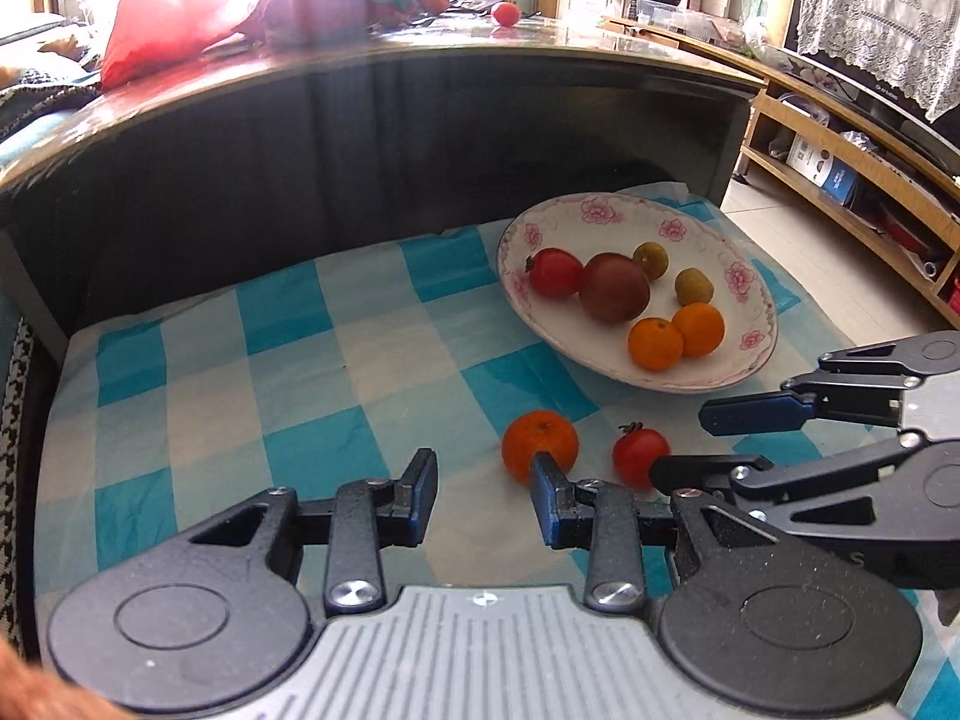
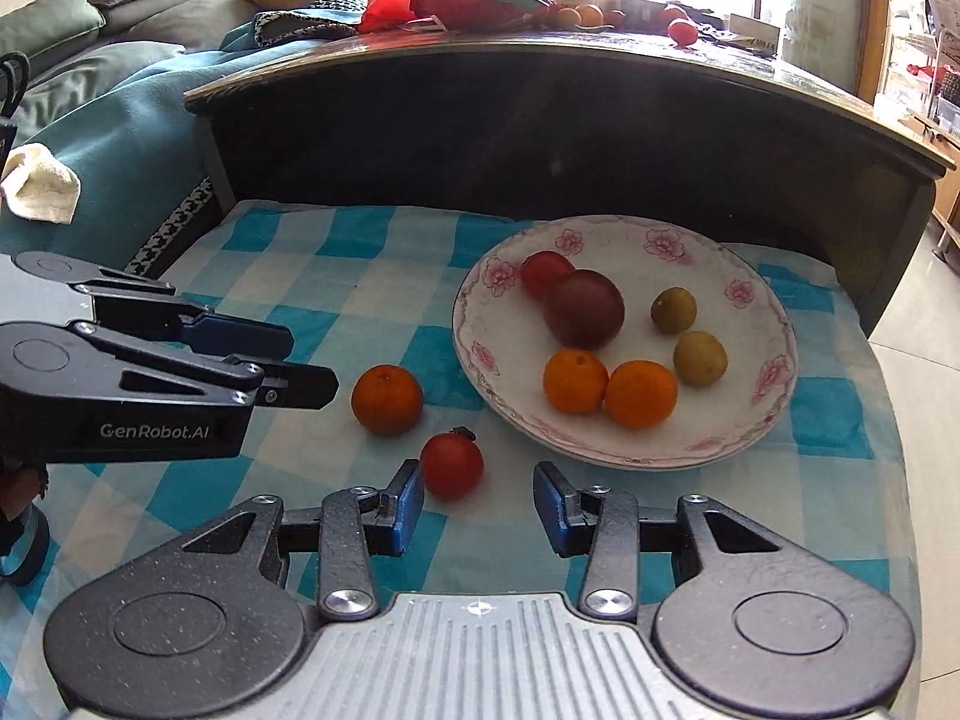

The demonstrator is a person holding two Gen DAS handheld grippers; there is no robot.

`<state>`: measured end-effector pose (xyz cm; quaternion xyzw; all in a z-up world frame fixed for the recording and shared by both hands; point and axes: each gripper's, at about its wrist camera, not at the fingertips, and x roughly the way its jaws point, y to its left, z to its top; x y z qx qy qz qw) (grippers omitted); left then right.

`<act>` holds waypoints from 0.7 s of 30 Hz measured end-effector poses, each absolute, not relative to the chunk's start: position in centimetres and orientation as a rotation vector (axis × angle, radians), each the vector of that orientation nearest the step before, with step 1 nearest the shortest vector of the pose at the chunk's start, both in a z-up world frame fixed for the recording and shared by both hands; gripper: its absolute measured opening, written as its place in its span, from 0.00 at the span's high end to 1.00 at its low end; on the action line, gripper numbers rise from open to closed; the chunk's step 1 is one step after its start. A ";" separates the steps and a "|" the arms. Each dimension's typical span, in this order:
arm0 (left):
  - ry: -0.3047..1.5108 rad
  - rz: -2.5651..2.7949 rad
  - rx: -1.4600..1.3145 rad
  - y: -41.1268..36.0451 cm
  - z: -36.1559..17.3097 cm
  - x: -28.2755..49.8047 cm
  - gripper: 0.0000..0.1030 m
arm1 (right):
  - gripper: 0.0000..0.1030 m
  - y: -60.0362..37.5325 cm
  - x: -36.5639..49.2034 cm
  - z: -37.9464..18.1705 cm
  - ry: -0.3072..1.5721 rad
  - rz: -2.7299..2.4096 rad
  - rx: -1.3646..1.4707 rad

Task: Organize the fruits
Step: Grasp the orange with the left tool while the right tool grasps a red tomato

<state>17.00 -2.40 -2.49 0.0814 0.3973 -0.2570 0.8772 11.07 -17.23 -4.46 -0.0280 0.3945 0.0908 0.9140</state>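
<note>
**Two fruits left outside the plate**

Reading the right wrist view from left to right: the left gripper [image 2: 312, 363] is reaching in from the left edge, its two fingers lying close together with only a slim gap and nothing between them. It is pointing at the loose tangerine [image 2: 387, 399], which is sitting just beyond its tips on the blue-and-white checked cloth [image 2: 288, 228]. Near that, a little closer to the camera, the loose tomato [image 2: 451, 466] is resting on the cloth, just beside the left blue pad of the right gripper [image 2: 478, 507], not between the pads. The right gripper's jaws are standing apart and holding nothing.

Further right, the flowered plate [image 2: 612, 234] is already carrying six fruits: a tomato [image 2: 543, 271], a dark purple round fruit [image 2: 585, 309], two tangerines [image 2: 575, 380], and two small greenish-brown fruits [image 2: 673, 310].

So the job looks mostly done, with the tangerine and tomato on the cloth apparently still to go onto the plate. Neither is gripped yet.

Both grippers are tilting downward toward the cloth, side by side. In the left wrist view the right gripper [image 1: 690, 441] is coming in from the right, its lower finger overlapping the tomato [image 1: 639, 456].
</note>
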 end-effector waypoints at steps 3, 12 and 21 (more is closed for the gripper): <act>0.844 -0.538 0.159 -1.8 -3.0 17.2 0.59 | 0.66 -16.5 12.0 -5.2 0.825 0.189 -0.060; 0.864 -0.582 0.151 -1.8 -4.1 17.6 0.59 | 0.79 -15.0 13.5 -6.4 0.855 0.188 -0.083; 0.850 -0.652 0.177 -4.2 -4.5 17.6 0.58 | 0.79 -16.5 12.6 -6.2 0.858 0.163 -0.052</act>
